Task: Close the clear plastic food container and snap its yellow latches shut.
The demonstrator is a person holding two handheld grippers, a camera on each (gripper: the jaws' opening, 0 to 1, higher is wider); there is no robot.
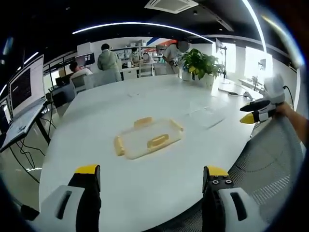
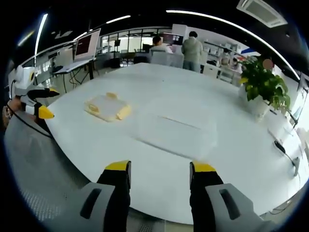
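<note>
the clear plastic food container (image 1: 147, 138) lies flat on the white table (image 1: 159, 101), towards the near edge, well out from both of our grippers. in the right gripper view we find the same container (image 2: 107, 107) off to the left of centre, nearer the left gripper's side. its yellow latches (image 1: 158, 141) sit on the four sides; from this range we cannot tell whether the lid is pressed fully down or any latch is snapped, though the latches look splayed outward rather than tucked, so we judge the closing not yet done.

orientation: in the left gripper view the long axis runs from lower left to upper right, slightly skewed to the table edge. one end latch (image 1: 119, 145) faces lower left, one side latch faces us.

left gripper (image 1: 151, 175): jaws wide apart, nothing between them, hovering above the table edge and aimed roughly at the container. right gripper (image 2: 160, 170): jaws also wide apart and bare, held over the table rim, aimed at bare table to the right of the container. each gripper is visible from the other's camera, out at the side and clear of the table. our reading: both are parked back and open at a start posture, leaving room to approach from two sides.

surroundings: a potted plant (image 1: 200, 64) at the far side, monitors (image 1: 26, 87) left, people at desks (image 1: 108, 60) beyond.
</note>
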